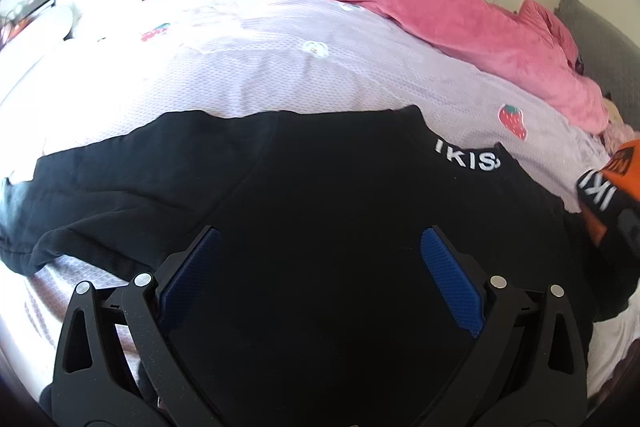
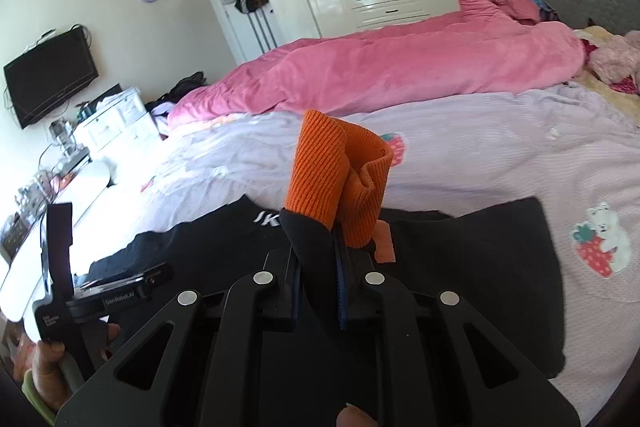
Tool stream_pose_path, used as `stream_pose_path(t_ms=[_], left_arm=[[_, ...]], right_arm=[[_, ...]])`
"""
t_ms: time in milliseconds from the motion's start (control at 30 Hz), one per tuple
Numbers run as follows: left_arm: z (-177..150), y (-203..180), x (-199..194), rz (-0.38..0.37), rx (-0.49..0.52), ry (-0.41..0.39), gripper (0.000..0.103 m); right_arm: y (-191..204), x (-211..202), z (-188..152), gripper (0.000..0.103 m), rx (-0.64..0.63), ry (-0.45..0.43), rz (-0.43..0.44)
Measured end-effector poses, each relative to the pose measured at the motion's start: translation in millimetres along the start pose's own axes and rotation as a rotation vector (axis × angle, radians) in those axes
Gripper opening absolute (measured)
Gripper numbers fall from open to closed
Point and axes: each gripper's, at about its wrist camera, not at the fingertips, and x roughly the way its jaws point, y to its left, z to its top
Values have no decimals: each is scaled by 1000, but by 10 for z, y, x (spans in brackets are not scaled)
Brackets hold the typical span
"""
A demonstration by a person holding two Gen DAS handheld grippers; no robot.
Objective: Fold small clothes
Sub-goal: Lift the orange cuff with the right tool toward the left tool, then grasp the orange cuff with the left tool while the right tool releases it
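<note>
Black cotton garment with orange ribbed cuffs [image 1: 320, 187] lies spread on the lilac bed [image 1: 280, 67], its cuff [image 2: 340, 179] pinched in the closed right tool [image 2: 336, 255]; left tool [image 1: 320, 259] hovers open. Soft, light, floppy: best gripped at hems.

Black garment [image 1: 320, 195] flat on bed; orange cuff [image 2: 340, 171] raised.

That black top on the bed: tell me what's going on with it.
A person is folding the black top, which lies spread on the lilac bedsheet. The right tool is shut on the sleeve's orange cuff, lifting it over the garment. The left tool hovers open above the top's body, gripping nothing. A pink duvet lies bunched behind.
</note>
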Motion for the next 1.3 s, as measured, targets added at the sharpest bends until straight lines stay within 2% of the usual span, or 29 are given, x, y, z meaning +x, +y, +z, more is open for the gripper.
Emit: stream_pose_path(t_ms=[200,233,267,300,467,633,767,800,933,1033,1067,1133,1200,1233,1267,1300], left_arm=[[-14,128,-39,-5,-29,3,94],[-17,142,-41,-4,-30,5,94],[-26,158,-50,-2,-30,5,94],[-29,166,-51,0,-32,5,94],[-47,174,-48,-16,-39,16,94],[-121,92,-52,-88,-19,36,94],[-244,4,-21,-285,-54,74,94],[-270,-25,-2,-304,-53,84,94],[-384,-191,80,-300,-22,122,94],[-432,-258,98,-281,-21,110,94],[-437,-280,98,-278,-15,107,91],[-443,-321,116,-280,-5,110,74],[-455,-366,145,-296,-1,125,47],[-459,-395,151,-290,12,122,44],[-463,-424,146,-271,32,108,34],[-463,-424,120,-285,39,86,1]], right_arm=[[306,184,-165,18,-54,74,59],[346,197,-198,23,-59,86,76],[379,195,-220,35,-63,94,92],[427,182,-248,38,-71,99,114],[581,65,-291,38,-118,94,151],[406,-25,-231,38,-85,72,91],[212,-61,-242,39,-56,74,48],[170,-64,-243,39,-49,75,40],[-9,-122,-253,41,-16,70,10],[-117,-173,-245,41,-2,59,-10],[-155,-190,-242,41,6,54,-15],[-220,-212,-238,41,16,47,-25],[-290,-241,-234,41,30,40,-37],[-318,-245,-228,41,35,39,-40],[-349,-256,-228,41,41,37,-45],[-376,-265,-228,41,45,35,-49]])
